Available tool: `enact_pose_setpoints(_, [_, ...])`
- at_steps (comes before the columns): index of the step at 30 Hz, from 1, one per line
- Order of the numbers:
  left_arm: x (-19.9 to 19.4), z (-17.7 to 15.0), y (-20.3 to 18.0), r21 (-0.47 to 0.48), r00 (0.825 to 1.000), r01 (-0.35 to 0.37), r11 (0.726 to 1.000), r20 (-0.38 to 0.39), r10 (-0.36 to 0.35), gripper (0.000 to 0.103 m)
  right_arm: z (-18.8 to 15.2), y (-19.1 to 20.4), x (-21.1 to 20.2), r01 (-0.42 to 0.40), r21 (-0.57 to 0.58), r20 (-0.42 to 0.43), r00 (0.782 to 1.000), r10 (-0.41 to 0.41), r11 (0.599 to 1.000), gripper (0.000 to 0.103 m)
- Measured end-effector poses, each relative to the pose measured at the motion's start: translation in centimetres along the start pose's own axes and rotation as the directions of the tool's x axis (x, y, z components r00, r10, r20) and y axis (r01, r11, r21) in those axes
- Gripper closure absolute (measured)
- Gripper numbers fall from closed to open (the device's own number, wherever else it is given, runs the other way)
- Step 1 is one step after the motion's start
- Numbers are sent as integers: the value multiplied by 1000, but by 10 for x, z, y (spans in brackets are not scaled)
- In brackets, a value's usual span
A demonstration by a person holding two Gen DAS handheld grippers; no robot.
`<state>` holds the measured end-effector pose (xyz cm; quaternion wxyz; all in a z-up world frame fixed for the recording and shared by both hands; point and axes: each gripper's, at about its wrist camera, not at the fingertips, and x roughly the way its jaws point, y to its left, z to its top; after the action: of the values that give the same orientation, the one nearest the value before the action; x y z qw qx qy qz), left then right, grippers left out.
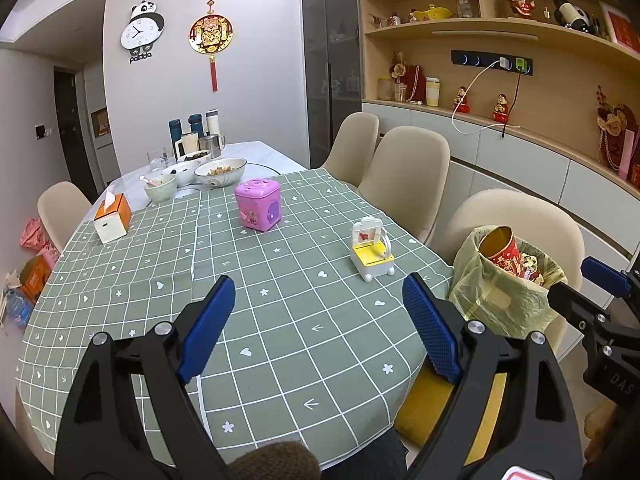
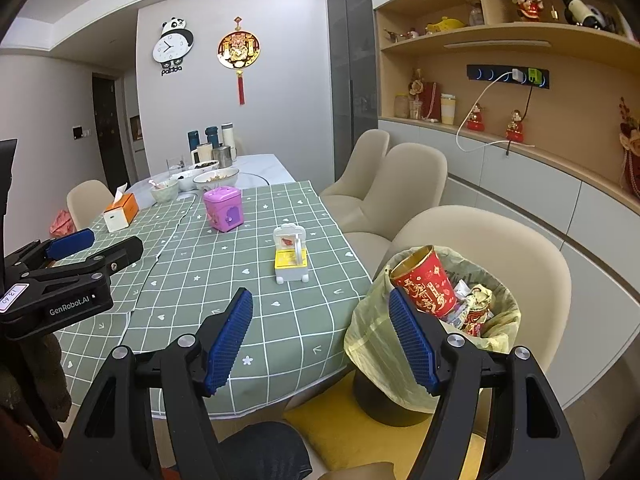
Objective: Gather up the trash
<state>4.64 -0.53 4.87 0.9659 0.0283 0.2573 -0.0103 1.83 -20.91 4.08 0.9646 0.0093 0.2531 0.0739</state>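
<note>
— Where's the trash from where you sit?

— In the bin (image 2: 440, 320), lined with a yellow-green bag (image 2: 372, 332), standing on the chair (image 2: 500, 240) off the table's (image 2: 240, 300) right edge. From my right gripper (image 2: 320, 338) it lies forward and just to the right – my right pad nearly overlaps the bag's rim. From my left gripper (image 1: 318, 322) the bin is well off to the right, so I judge the right arm the nearer one.

— And the tools?

— Both spread wide, nothing between the pads on either side.

— What's in the bin?

— A red paper cup (image 2: 424, 280) with gold print, tilted, mouth up and leaning toward the table; its long axis runs up-left. Beside it, crumpled wrappers (image 2: 476, 308), heaped near the rim.

— Anything left on the cloth?

— I see only a pink toy box (image 1: 258, 205), a yellow-and-white toy (image 1: 371, 256) and a tissue box (image 1: 113, 218) – none looks like trash to me, so I judge collection largely done.
</note>
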Motion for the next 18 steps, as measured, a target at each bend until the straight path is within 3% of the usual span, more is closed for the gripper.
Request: enact_pose_setpoints(18, [1,-1,-3,9,1000,8,1000,-2,-8,22,0,-3,3,9,13,0,1000,-9,1000,36])
